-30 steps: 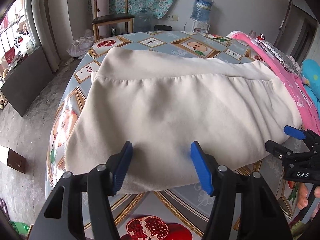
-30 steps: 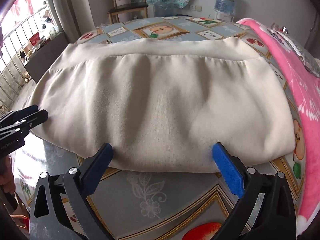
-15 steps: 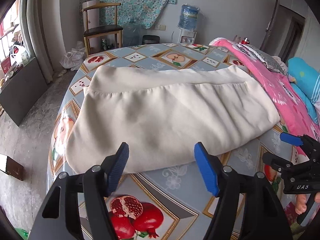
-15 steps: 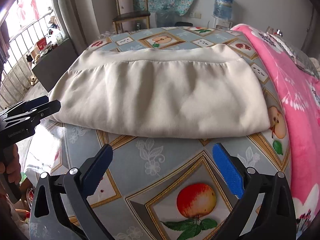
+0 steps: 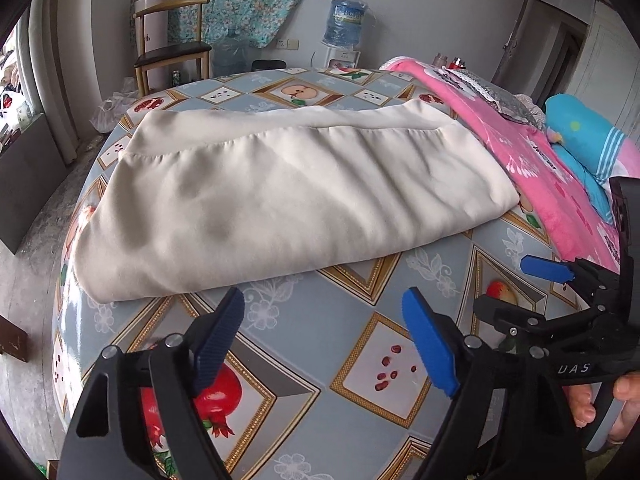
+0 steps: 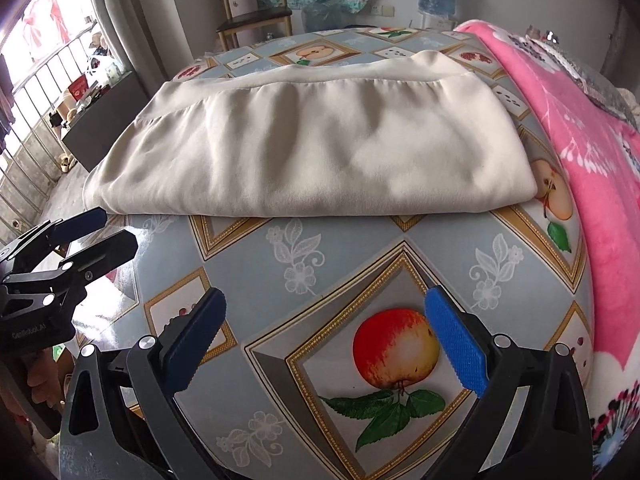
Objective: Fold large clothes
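Note:
A large cream garment [image 5: 288, 196] lies folded into a wide rectangle on the fruit-patterned table [image 5: 352, 328]; it also shows in the right wrist view [image 6: 320, 148]. My left gripper [image 5: 326, 338] is open and empty, held above the table short of the garment's near edge. My right gripper [image 6: 324, 334] is open and empty, also short of the near edge. Each gripper shows in the other's view: the right one at the right [image 5: 516, 284], the left one at the left [image 6: 100, 230].
A pink blanket [image 5: 532, 160] covers the table's right side, with a blue pillow [image 5: 584, 132] beyond it. A wooden chair [image 5: 172, 52] and a water dispenser [image 5: 344, 24] stand by the far wall. The table's left edge drops to the floor.
Both grippers have pulled back from the garment's near edge toward me, still open. The folded garment lies still on the table.

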`<action>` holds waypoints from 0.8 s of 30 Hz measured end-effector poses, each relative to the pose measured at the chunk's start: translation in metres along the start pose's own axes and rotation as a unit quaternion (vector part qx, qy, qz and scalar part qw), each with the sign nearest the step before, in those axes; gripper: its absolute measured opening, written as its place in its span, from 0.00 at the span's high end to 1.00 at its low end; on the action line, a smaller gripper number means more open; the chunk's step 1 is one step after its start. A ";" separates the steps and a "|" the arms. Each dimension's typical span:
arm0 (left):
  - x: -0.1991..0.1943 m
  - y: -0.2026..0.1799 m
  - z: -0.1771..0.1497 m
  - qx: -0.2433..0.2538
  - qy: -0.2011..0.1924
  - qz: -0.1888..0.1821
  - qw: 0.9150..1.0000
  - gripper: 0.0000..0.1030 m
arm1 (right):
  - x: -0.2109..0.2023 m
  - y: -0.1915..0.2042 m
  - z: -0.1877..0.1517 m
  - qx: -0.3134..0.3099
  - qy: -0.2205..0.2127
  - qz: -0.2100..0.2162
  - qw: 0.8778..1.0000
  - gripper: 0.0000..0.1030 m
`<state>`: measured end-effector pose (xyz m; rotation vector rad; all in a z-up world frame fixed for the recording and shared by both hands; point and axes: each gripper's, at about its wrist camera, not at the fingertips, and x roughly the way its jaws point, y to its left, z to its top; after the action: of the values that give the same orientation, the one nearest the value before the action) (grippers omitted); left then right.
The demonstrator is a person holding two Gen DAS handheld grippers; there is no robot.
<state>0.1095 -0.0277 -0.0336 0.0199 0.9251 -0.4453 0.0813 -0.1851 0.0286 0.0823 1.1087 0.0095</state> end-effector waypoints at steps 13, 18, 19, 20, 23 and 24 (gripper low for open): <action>-0.045 -0.002 0.014 -0.048 -0.067 0.030 0.996 0.07 | -0.015 -0.008 0.001 0.014 -0.016 -0.001 1.000 0.07; -0.064 -0.014 0.017 -0.010 -0.105 0.087 0.991 0.05 | -0.019 -0.011 0.002 0.023 -0.022 0.003 1.000 0.07; -0.065 -0.017 0.017 -0.004 -0.110 0.096 0.989 0.05 | -0.020 -0.011 0.002 0.023 -0.023 0.003 0.999 0.07; -0.067 -0.022 0.016 0.003 -0.114 0.107 0.988 0.05 | -0.021 -0.010 0.003 0.023 -0.023 0.003 0.999 0.07; -0.068 -0.030 0.016 0.010 -0.113 0.116 0.987 0.05 | -0.025 -0.010 0.003 0.025 -0.028 0.004 0.999 0.07; -0.067 -0.032 0.016 0.008 -0.110 0.123 0.986 0.05 | -0.026 -0.010 0.003 0.026 -0.029 0.004 0.999 0.07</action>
<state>0.0752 -0.0358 0.0338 0.0966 0.6911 -0.2202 0.0719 -0.1960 0.0524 0.1334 1.0504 -0.0143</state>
